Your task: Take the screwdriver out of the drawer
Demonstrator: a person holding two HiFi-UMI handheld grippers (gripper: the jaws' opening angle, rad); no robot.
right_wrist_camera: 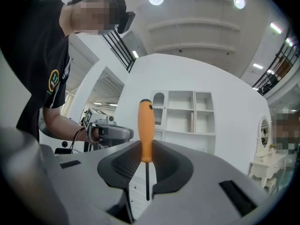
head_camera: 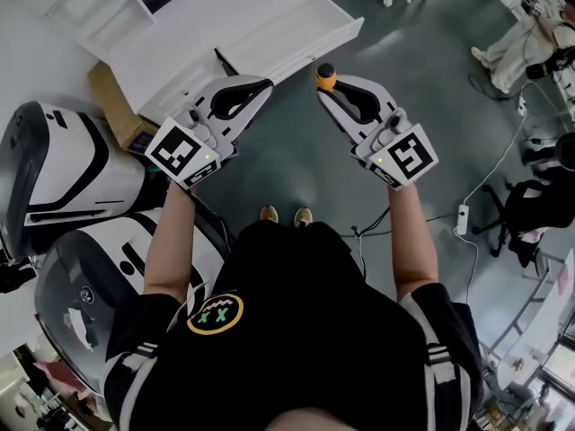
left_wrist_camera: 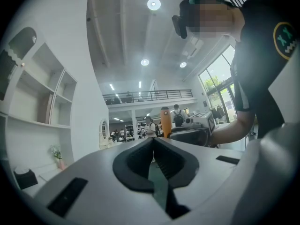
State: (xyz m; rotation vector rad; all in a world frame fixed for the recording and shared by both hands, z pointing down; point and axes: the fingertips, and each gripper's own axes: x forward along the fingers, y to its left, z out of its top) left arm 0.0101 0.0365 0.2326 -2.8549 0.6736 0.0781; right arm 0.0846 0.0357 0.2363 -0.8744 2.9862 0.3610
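while left fingers (left_wrist_camera: 133,165) meet, right fingers (right_wrist_camera: 119,167) clamp screwdriver (right_wrist_camera: 146,132)

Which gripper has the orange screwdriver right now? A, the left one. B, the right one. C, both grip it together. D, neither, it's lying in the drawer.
B: the right gripper view shows the screwdriver upright, handle up, clamped between the jaws of the right gripper. The left gripper has its jaws together on nothing.
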